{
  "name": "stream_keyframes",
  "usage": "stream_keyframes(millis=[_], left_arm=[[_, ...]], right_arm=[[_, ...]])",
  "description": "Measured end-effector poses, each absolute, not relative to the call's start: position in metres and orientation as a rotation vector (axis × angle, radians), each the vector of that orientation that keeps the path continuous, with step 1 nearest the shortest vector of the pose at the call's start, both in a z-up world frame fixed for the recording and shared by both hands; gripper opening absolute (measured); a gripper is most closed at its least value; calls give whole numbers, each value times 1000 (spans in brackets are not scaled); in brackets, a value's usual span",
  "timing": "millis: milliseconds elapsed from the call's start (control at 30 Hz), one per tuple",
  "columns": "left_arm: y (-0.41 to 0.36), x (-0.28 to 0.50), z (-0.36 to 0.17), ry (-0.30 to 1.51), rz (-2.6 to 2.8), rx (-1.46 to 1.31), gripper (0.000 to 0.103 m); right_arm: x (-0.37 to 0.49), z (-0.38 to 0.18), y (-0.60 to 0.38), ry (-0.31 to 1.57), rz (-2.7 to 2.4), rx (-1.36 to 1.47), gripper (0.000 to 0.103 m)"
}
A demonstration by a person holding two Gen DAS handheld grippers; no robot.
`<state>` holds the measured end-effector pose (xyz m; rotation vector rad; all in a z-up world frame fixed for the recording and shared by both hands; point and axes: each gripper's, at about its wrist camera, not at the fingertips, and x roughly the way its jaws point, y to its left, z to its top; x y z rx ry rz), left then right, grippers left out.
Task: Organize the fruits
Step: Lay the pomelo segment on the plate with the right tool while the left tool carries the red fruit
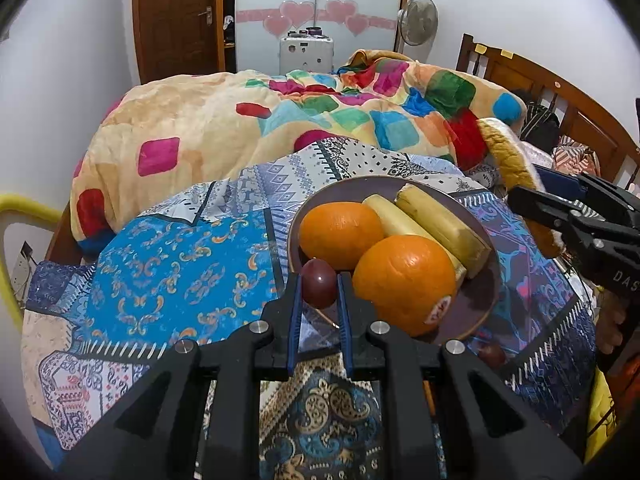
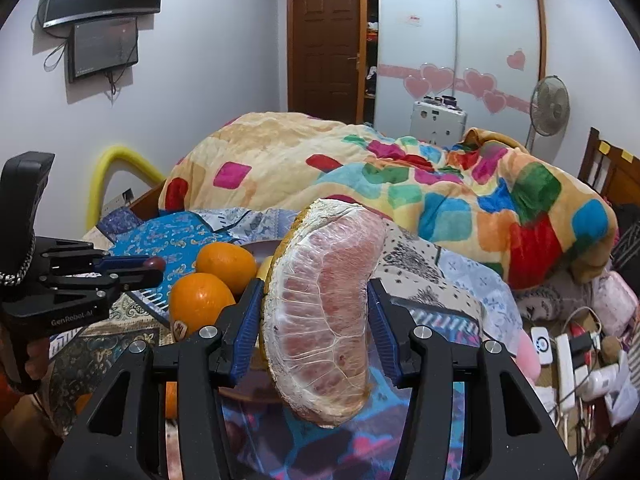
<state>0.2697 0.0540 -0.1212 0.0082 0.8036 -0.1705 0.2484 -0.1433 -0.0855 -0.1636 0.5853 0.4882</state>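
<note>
Left wrist view: a small dark red fruit point(image 1: 319, 283) is clamped between the jaws of the left gripper point(image 1: 319, 300), held just short of the plate point(image 1: 486, 300) — two oranges point(image 1: 404, 278) and bananas point(image 1: 440, 216) lie beyond the jaws.

Right wrist view: a pomelo wedge point(image 2: 324, 312) is clamped in the right gripper point(image 2: 318, 332) — the plate lies ahead-left. Placing is judged in hand; lowering onto bare plate, then release, is called for.

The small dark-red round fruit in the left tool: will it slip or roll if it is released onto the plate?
The small dark-red round fruit looks smooth and glossy, so it may slip between the left tool fingers. Being nearly round, it would probably roll once released. The brown round plate seems dished and the sticker-bearing orange sits close, which might stop it.
</note>
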Motion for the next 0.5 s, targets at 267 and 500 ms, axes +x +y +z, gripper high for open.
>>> stream_keyframes(millis=[267, 500], left_arm=[[50, 288, -137, 852, -173, 8, 17], [47, 289, -139, 848, -180, 15, 16]], right_arm=[[274, -105, -121, 665, 542, -205, 48], [285, -118, -113, 724, 576, -212, 48]])
